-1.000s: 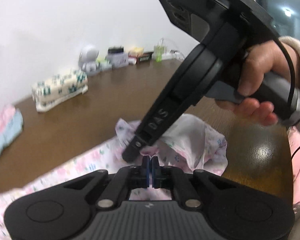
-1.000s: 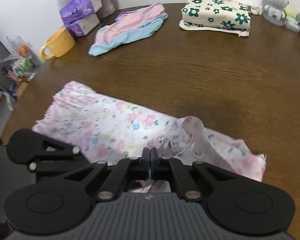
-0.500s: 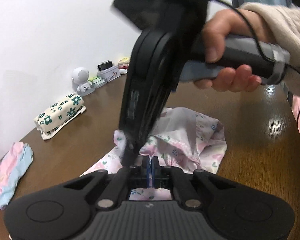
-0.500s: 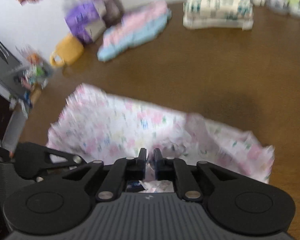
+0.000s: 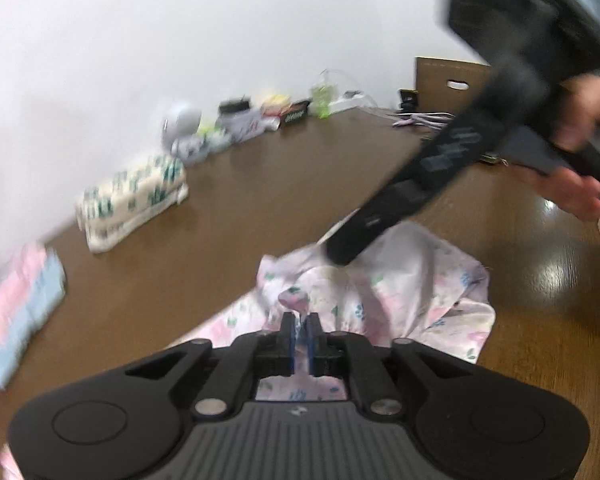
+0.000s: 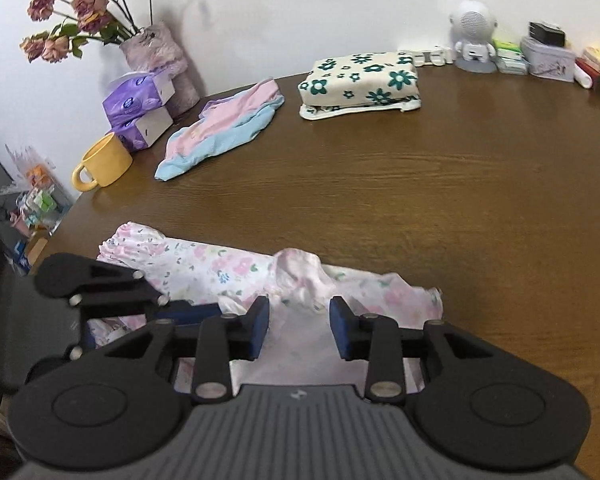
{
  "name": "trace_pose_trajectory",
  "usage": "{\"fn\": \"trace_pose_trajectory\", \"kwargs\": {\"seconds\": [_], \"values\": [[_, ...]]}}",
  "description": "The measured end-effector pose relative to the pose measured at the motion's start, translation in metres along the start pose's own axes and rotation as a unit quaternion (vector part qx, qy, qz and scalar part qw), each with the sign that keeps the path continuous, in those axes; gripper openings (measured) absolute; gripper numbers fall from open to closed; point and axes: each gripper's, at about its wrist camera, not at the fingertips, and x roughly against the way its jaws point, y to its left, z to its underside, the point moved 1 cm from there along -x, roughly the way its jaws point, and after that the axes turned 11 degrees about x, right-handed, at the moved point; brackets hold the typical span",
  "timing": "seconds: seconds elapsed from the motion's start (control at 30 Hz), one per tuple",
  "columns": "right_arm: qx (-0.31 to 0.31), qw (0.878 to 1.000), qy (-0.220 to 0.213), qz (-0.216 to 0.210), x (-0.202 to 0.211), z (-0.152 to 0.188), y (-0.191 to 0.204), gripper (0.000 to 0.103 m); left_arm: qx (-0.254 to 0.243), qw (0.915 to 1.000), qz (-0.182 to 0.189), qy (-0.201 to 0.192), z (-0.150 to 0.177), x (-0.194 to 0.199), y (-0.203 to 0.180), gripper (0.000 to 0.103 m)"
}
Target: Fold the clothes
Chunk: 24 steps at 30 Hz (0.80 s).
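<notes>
Your counter (image 6: 380, 184) is brown wood. On it: floral garment (image 6: 204, 260) at near edge, pink-blue garment (image 6: 224, 128), folded green-flower cloth (image 6: 360, 78), yellow mug (image 6: 104, 160), purple tissue boxes (image 6: 140, 108), white robot figure (image 6: 474, 36).

Domestic room, likely living or dining area. Brown wooden table (image 6: 380, 184) against white wall. Far left: vase of dried roses (image 6: 152, 52), purple tissue boxes (image 6: 140, 112), yellow mug (image 6: 104, 162). Folded laundry (image 6: 360, 80) and small trinkets far right.
</notes>
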Motion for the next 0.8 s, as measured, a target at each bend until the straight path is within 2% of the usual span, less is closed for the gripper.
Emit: {"fn": "trace_pose_trajectory", "kwargs": {"seconds": [0.03, 0.1, 0.13, 0.17, 0.4, 0.5, 0.57, 0.8], "values": [[-0.003, 1.000, -0.006, 0.000, 0.003, 0.003, -0.001, 0.034, 0.018, 0.9998, 0.007, 0.005, 0.000, -0.001, 0.005, 0.013], [-0.007, 1.000, -0.021, 0.002, 0.010, 0.008, -0.003, 0.034, 0.055, 0.9982, 0.020, 0.015, -0.001, -0.004, 0.016, 0.024], [-0.008, 1.000, -0.028, 0.004, 0.014, 0.011, -0.004, 0.034, 0.059, 0.9979, 0.022, 0.014, -0.002, -0.004, 0.018, 0.033], [-0.007, 0.999, -0.033, 0.006, 0.017, 0.013, -0.005, 0.034, 0.062, 0.9977, 0.024, 0.013, -0.002, -0.004, 0.020, 0.037], [-0.013, 0.998, -0.058, 0.011, 0.030, 0.027, -0.007, 0.036, 0.109, 0.9920, 0.055, 0.032, -0.009, -0.020, 0.032, 0.037], [-0.020, 0.998, -0.066, 0.009, 0.034, 0.033, -0.008, 0.036, 0.101, 0.9938, 0.039, 0.023, -0.009, -0.016, 0.030, 0.039], [-0.022, 0.997, -0.073, 0.006, 0.037, 0.037, -0.009, 0.036, 0.089, 0.9953, 0.034, 0.014, -0.009, -0.007, 0.027, 0.046], [-0.033, 0.996, -0.083, 0.002, 0.036, 0.043, -0.011, 0.037, 0.051, 0.9975, 0.049, 0.002, -0.018, 0.003, 0.024, 0.064]]}}
